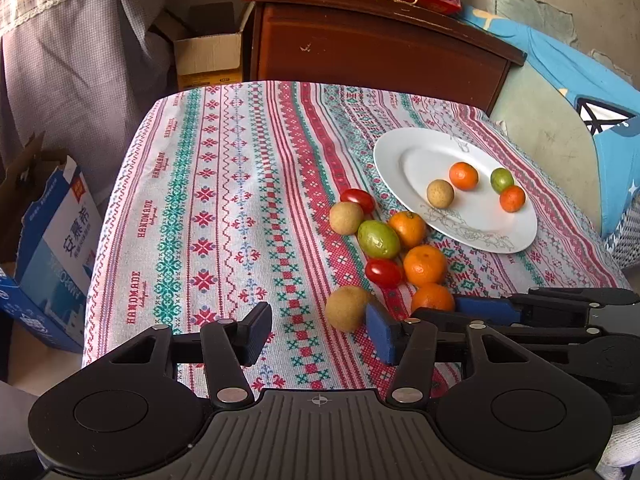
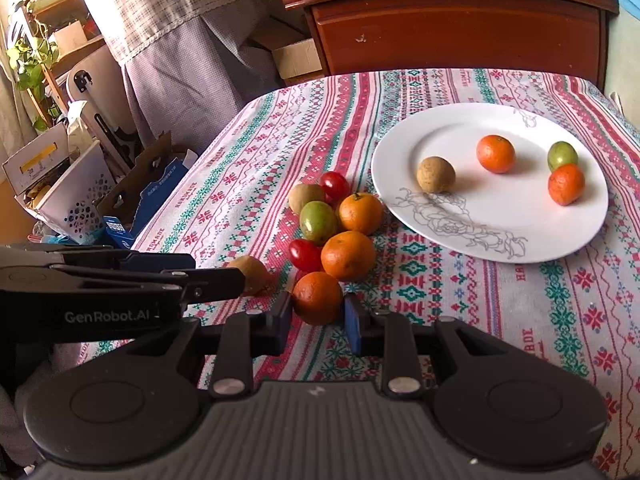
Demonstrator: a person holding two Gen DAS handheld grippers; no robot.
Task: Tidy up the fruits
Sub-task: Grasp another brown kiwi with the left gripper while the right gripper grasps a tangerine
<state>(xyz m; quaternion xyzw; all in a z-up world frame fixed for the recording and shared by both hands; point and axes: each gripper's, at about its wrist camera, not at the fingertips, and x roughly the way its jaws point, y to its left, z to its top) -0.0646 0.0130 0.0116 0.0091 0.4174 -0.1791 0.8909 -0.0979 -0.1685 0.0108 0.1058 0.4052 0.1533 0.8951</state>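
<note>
A white plate (image 1: 392,152) (image 2: 400,148) on the patterned tablecloth holds a brown fruit (image 2: 436,174), two oranges and a green fruit. Beside it lies a pile of several fruits. My right gripper (image 2: 317,314) is closed around the nearest orange (image 2: 318,296) (image 1: 433,297) on the cloth, pads touching both sides. My left gripper (image 1: 320,330) is open and empty; a brown fruit (image 1: 346,307) (image 2: 252,273) lies just ahead of its right finger. The pile also holds two cherry tomatoes, a green fruit (image 1: 378,239) and two more oranges.
A wooden cabinet (image 1: 380,52) stands behind the table with a red bag on top. Cardboard boxes (image 1: 52,240) sit on the floor at left. A blue cushion (image 1: 592,92) lies at right. The left gripper's body (image 2: 100,280) shows at left in the right wrist view.
</note>
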